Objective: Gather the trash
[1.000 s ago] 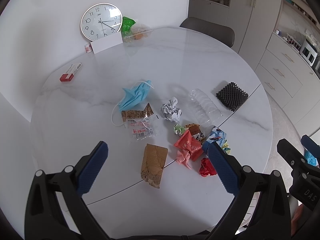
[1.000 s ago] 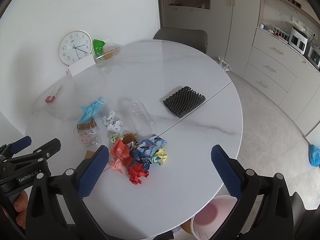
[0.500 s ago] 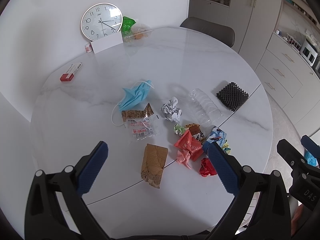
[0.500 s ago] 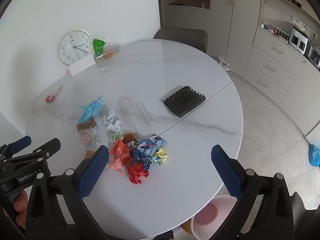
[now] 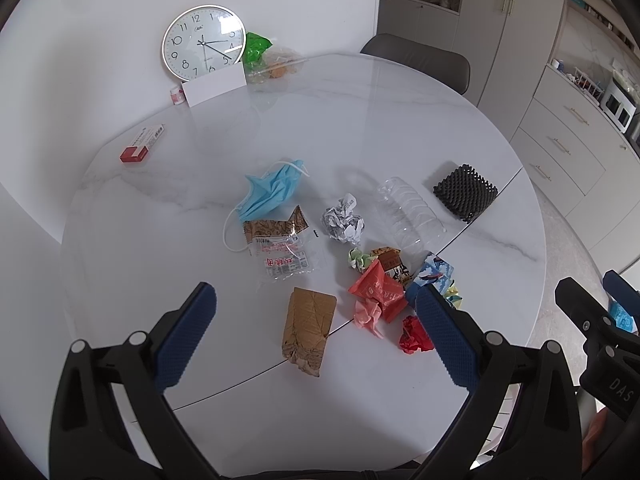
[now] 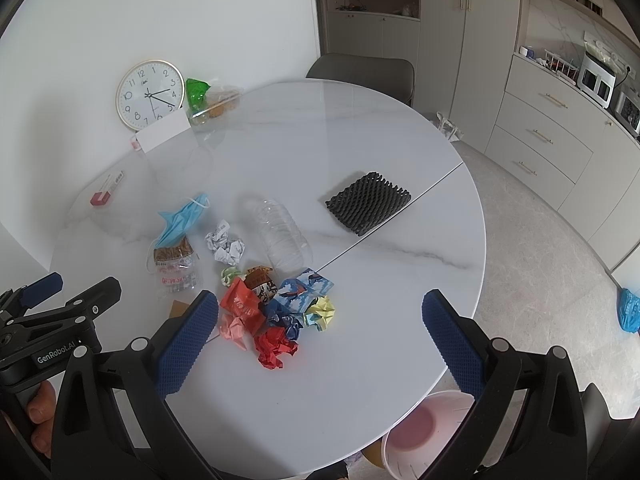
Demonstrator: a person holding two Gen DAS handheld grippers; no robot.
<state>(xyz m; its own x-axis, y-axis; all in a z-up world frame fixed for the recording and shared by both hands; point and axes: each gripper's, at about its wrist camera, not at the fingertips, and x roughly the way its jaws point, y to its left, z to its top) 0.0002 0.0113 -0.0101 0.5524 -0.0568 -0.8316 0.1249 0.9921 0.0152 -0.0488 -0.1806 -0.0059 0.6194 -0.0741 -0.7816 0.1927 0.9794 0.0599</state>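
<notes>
Nothing has moved since the earlier frames: both grippers hover in the same place above the near edge of the table, and the trash lies as it did. The left gripper has its jaws spread wide and holds nothing; the right gripper is likewise spread and empty.

Step in hand, as judged: start position, no item collected yet. The trash sits in a cluster on the near half of the table: red paper ball, orange wrapper, brown paper bag, blue mask, clear bottle.

Next move likely calls for lowering one gripper over a near item, such as the red paper ball, and closing on it.

A pink bin stands below the table edge, right of centre. The surface right of the cluster is bare, leaving open room for approach.
</notes>
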